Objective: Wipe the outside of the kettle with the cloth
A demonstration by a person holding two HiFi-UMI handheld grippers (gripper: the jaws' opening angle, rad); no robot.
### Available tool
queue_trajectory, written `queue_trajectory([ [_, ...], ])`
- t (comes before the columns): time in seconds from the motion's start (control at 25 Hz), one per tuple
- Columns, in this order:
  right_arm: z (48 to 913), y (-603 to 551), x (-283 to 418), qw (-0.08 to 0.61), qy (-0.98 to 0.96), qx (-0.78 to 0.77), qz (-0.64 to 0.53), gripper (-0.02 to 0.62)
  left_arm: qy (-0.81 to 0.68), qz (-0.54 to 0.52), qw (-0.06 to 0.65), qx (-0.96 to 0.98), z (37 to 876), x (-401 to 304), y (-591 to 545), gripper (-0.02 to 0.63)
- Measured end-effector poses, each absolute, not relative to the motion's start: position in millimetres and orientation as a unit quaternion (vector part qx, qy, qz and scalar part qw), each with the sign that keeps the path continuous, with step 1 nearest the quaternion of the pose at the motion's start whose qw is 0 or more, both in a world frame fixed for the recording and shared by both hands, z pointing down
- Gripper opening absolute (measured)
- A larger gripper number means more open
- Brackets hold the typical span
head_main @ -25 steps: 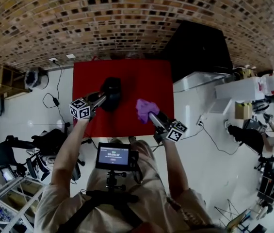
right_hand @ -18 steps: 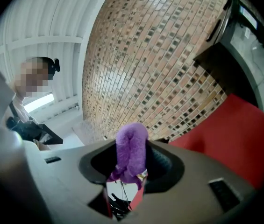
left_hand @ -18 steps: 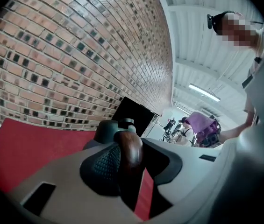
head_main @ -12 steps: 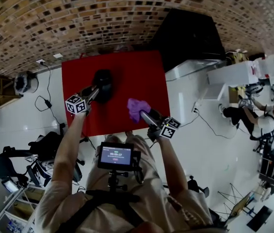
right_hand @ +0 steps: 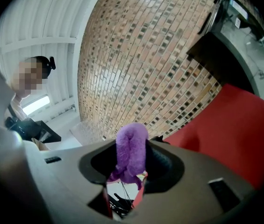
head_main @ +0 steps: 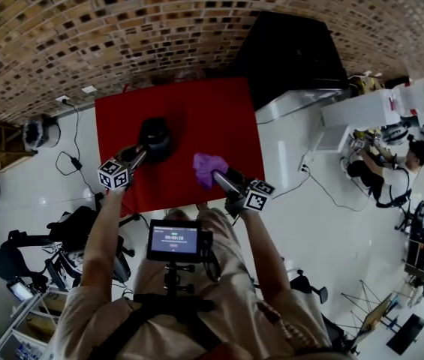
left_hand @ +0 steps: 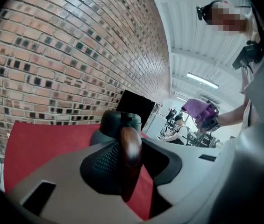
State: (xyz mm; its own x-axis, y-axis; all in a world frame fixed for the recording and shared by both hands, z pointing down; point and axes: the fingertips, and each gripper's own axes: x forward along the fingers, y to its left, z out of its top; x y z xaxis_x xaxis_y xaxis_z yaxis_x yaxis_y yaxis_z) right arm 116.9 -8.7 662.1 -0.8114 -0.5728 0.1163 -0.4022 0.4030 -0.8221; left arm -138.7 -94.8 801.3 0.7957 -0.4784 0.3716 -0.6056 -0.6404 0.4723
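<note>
1. The black kettle [head_main: 155, 135] is over the red worktop [head_main: 219, 111], a bit left of the middle. I cannot tell if its bottom rests on the worktop or hangs just above it.
2. The left gripper [head_main: 140, 153] comes at the kettle from the front left. Its fingers are squeezed on the kettle's brown handle [left_hand: 130, 148]. I think this grip is there to keep the kettle from sliding or spinning when it gets rubbed.
3. The right gripper [head_main: 223, 177] has its fingers clamped on the purple cloth [head_main: 206, 166]. A soft bunch of cloth sticks out past the tips. That way, I think, the soft part can meet the kettle, not the hard fingers.
4. The cloth is near the kettle, on its right side, but not touching it. Some red worktop shows between them.
5. I think the wiping has not started yet. One gripper has the kettle and one has the cloth, so both look ready.
6. The next move probably needs the cloth brought over to the kettle's side and rubbed on it.
7. A hard push could make the kettle tip or twist on its handle, so a soft rub seems best.
</note>
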Motion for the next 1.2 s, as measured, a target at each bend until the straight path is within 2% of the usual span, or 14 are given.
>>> queue_trajectory([
  [0.16, 659.0, -12.5, 110.2, 0.109, 0.831, -0.28, -0.469, 0.172, -0.295, 0.153, 0.282, 0.9, 812.2, -136.2, -73.7, 0.123],
  [0.44, 666.6, -16.7, 100.8, 0.094, 0.833, -0.271, -0.473, 0.172, -0.325, 0.208, 0.288, 0.876, 837.7, -151.3, -51.2, 0.169],
  [0.56, 669.8, -18.1, 98.6, 0.093, 0.831, -0.267, -0.479, 0.172, -0.35, 0.213, 0.295, 0.863, 840.8, -158.1, -55.5, 0.245],
  [0.64, 669.7, -18.9, 96.7, 0.099, 0.829, -0.263, -0.483, 0.172, -0.36, 0.227, 0.288, 0.858, 839.5, -158.0, -58.2, 0.255],
  [0.92, 669.5, -19.5, 96.3, 0.099, 0.832, -0.264, -0.477, 0.172, -0.395, 0.233, 0.303, 0.835, 834.5, -172.7, -46.5, 0.262],
  [1.2, 703.0, -12.1, 114.9, 0.036, 0.82, -0.319, -0.474, 0.173, -0.451, 0.194, 0.333, 0.806, 819.9, -198.1, -16.0, 0.262],
])
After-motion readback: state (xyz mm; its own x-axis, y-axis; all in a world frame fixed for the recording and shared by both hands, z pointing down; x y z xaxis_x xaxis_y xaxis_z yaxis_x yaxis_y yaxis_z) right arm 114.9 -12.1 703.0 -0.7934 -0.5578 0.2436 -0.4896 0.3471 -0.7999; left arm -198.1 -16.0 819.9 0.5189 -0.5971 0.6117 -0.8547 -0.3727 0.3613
